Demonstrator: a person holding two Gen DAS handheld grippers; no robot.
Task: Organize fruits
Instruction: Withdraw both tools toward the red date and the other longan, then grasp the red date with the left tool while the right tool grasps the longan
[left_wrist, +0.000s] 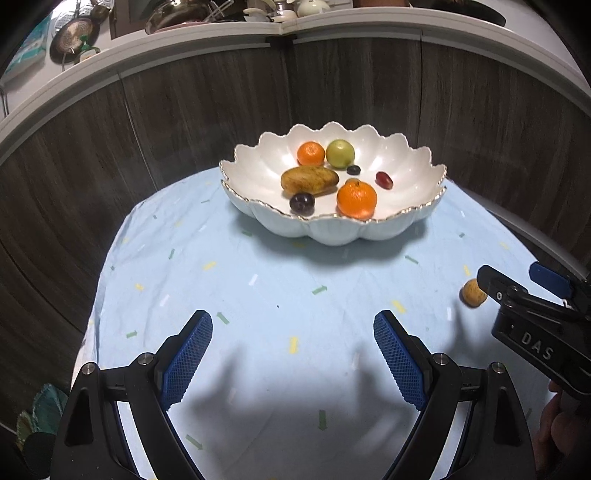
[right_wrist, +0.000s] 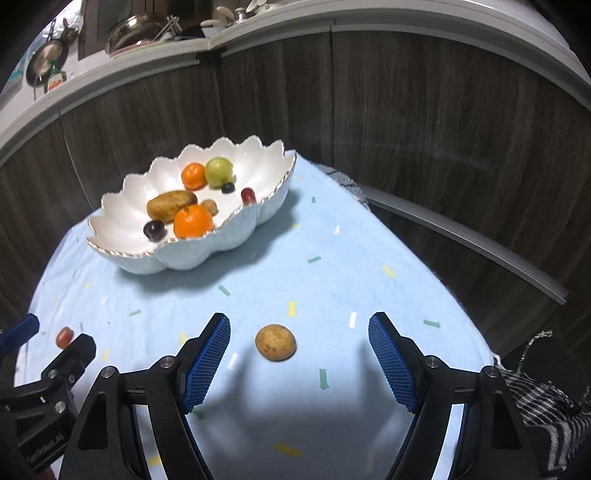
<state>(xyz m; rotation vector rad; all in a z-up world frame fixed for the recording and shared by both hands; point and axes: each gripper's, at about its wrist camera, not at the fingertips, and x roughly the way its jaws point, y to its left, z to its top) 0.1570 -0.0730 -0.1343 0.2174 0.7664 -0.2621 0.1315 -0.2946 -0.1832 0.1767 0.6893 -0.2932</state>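
Observation:
A white scalloped bowl (left_wrist: 406, 221) stands at the far side of the light blue tablecloth (left_wrist: 258, 280). In it lie two oranges (left_wrist: 356, 199), a green apple (left_wrist: 340, 153), an oblong brown fruit (left_wrist: 309, 180), a dark plum (left_wrist: 301, 203) and some grapes. My left gripper (left_wrist: 295, 332) hangs open over bare cloth. My right gripper (right_wrist: 299, 325) is open, with a small round brown fruit (right_wrist: 276, 342) lying on the cloth between its fingers, untouched. A small red fruit (right_wrist: 64, 336) shows by the left gripper's fingertips only in the right wrist view.
Dark wood panels close in the table at the back and sides. Above them runs a white ledge (left_wrist: 184, 40) with pans and dishes. A black-and-white chequered cloth (right_wrist: 535, 398) hangs off the table's right edge. A hand (left_wrist: 557, 424) holds the right gripper.

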